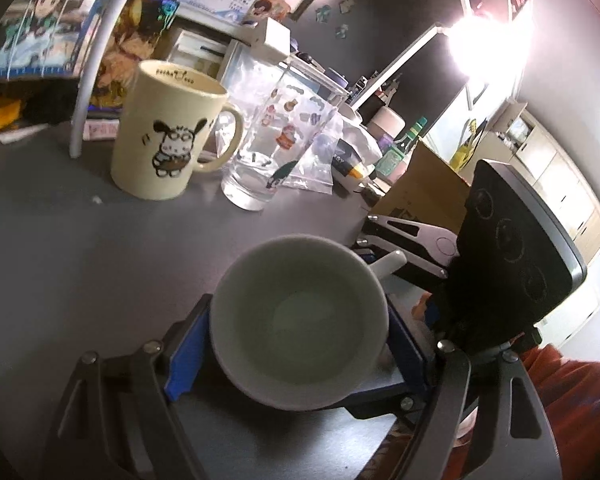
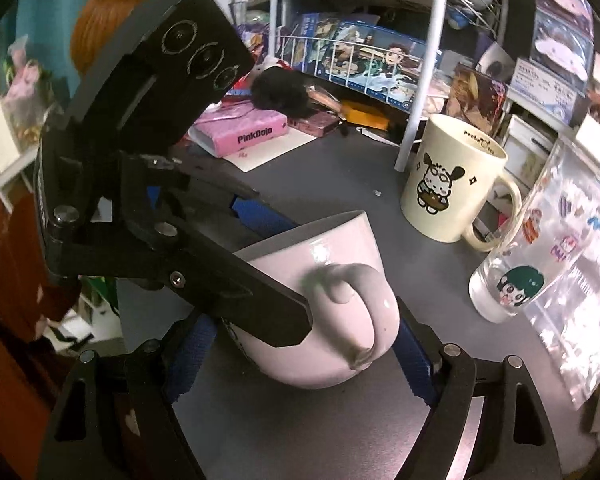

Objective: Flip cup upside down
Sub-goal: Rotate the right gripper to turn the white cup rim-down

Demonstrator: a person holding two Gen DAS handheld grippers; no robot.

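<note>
A white cup is held above the dark table, mouth towards the left wrist camera. My left gripper is shut on it, blue pads on both sides of the body. In the right wrist view the cup shows its handle side, tilted. My right gripper has its blue pads around the lower part of the cup and looks shut on it. The left gripper's black body crosses in front of the cup there.
A cream cartoon mug and a clear printed glass stand on the dark table behind the cup. They also show in the right wrist view, mug and glass. Books, boxes and a white rack post crowd the back.
</note>
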